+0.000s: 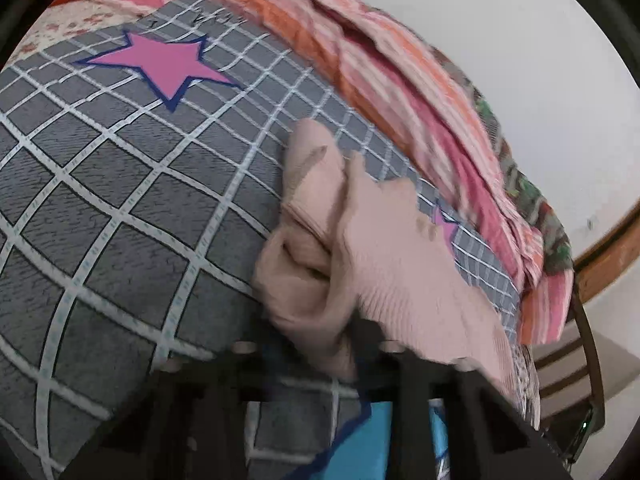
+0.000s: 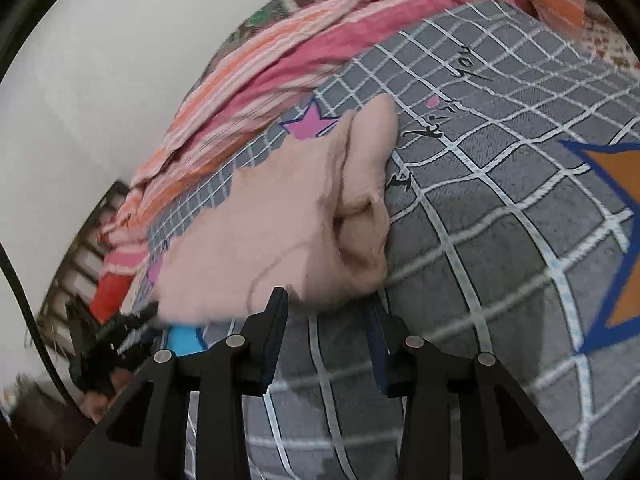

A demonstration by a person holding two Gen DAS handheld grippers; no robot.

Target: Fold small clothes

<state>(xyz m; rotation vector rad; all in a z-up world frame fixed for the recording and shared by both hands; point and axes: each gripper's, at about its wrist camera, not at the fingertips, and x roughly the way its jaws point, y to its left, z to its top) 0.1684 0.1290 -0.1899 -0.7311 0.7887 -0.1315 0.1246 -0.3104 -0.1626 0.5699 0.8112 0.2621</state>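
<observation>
I am looking at a small pale-pink ribbed knit garment (image 2: pixel 280 232) lying rumpled on the bed, on a grey checked bedspread (image 2: pixel 500 280) printed with stars. I judge the garment light, soft and limp: it should sag and bunch wherever it is lifted, and the ribbed knit should give the pads fair friction. The doubled, rolled portion on its one side is bulky; the flatter hem at the near edge looks the better place to take hold.

The right tongs (image 2: pixel 332 320) are standing open, fingers apart, right at that near edge and gripping nothing. The left tongs (image 1: pixel 316 344) are blurred; pink cloth is lying between and over the fingers, so I cannot tell whether they are closed on it.

A heap of pink-and-orange striped bedding (image 1: pixel 420 92) is lying along the wall side, near the garment, limiting room to spread it that way. A wooden chair (image 1: pixel 576 360) is standing beyond the bed's edge, well apart.
</observation>
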